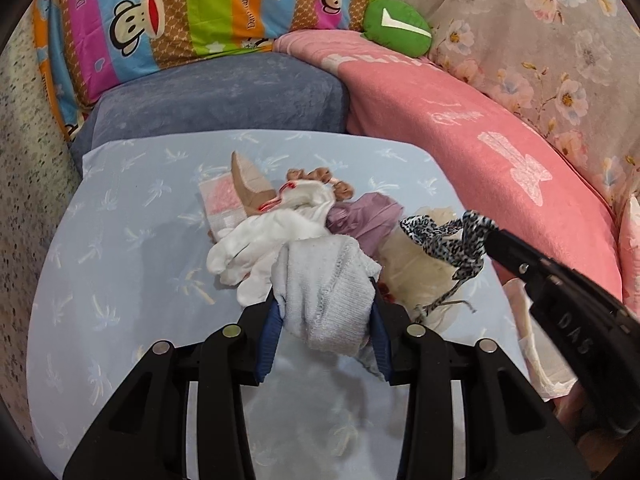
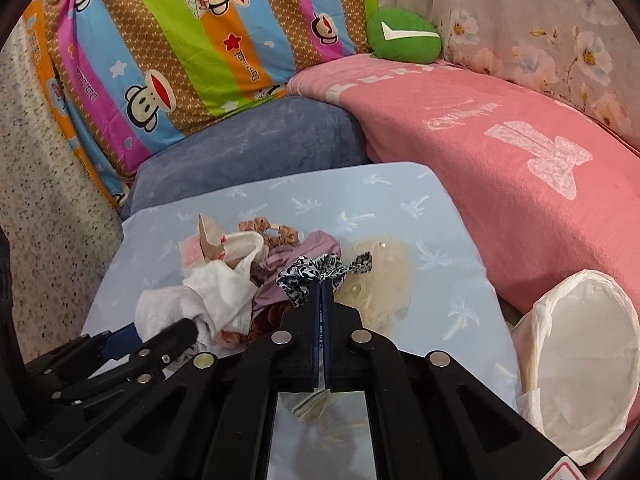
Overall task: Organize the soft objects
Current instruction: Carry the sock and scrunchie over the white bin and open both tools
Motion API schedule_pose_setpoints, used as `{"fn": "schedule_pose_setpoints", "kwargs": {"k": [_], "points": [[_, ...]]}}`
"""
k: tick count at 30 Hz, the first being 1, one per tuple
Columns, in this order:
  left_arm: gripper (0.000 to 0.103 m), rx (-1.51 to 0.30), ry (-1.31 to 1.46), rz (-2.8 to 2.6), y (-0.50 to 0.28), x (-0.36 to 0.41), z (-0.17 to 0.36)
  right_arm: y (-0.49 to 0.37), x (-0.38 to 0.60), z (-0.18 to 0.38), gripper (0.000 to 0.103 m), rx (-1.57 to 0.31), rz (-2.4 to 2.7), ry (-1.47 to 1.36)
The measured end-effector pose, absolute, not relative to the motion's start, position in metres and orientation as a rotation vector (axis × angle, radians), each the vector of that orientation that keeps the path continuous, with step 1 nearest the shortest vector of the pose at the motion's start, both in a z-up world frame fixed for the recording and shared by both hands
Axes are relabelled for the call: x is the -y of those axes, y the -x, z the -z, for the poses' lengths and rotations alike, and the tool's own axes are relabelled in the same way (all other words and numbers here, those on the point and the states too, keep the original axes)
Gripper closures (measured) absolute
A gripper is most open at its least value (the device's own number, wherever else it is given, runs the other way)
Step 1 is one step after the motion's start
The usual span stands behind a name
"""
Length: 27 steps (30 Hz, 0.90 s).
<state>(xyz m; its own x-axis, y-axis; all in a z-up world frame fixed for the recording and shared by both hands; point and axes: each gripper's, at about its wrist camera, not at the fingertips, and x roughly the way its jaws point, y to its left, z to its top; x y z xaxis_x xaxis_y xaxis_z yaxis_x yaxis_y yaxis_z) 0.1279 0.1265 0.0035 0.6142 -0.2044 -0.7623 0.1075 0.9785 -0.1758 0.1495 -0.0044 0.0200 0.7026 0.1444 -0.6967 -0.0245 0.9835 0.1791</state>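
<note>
A heap of soft items lies on the pale blue cloth [image 1: 120, 208]: white gloves [image 1: 256, 248], a mauve fabric piece [image 1: 368, 216], a cream mesh item [image 1: 416, 276], a brown scrunchie [image 1: 320, 178] and a pink-and-white packet [image 1: 218, 200]. My left gripper [image 1: 326, 308] is shut on a white sock [image 1: 328, 284] at the heap's near edge. My right gripper [image 2: 322, 288] is shut on a black-and-white leopard-print band [image 2: 320, 268], held just above the mauve piece [image 2: 296, 256]. The right gripper [image 1: 496, 240] enters the left wrist view from the right.
A white bag-lined bin [image 2: 580, 360] stands at the right. Behind the cloth are a grey-blue cushion [image 1: 224, 96], a pink blanket [image 1: 500, 152], a striped monkey-print pillow [image 1: 180, 20], a green plush [image 1: 396, 24] and floral fabric [image 1: 540, 32]. Speckled floor [image 1: 28, 184] lies left.
</note>
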Motion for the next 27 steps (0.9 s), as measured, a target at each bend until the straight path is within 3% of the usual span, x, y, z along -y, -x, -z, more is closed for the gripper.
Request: {"fn": "schedule_pose_setpoints", "kwargs": {"k": [15,27], "points": [[0.065,-0.794,0.029,0.318,-0.117,-0.040,-0.051,-0.104,0.105,-0.096,0.102,-0.618,0.015,-0.237],[0.065,-0.784,-0.049,0.481,-0.106,0.051,-0.061,-0.061,0.211,-0.087,0.102,-0.605,0.185,-0.316]]}}
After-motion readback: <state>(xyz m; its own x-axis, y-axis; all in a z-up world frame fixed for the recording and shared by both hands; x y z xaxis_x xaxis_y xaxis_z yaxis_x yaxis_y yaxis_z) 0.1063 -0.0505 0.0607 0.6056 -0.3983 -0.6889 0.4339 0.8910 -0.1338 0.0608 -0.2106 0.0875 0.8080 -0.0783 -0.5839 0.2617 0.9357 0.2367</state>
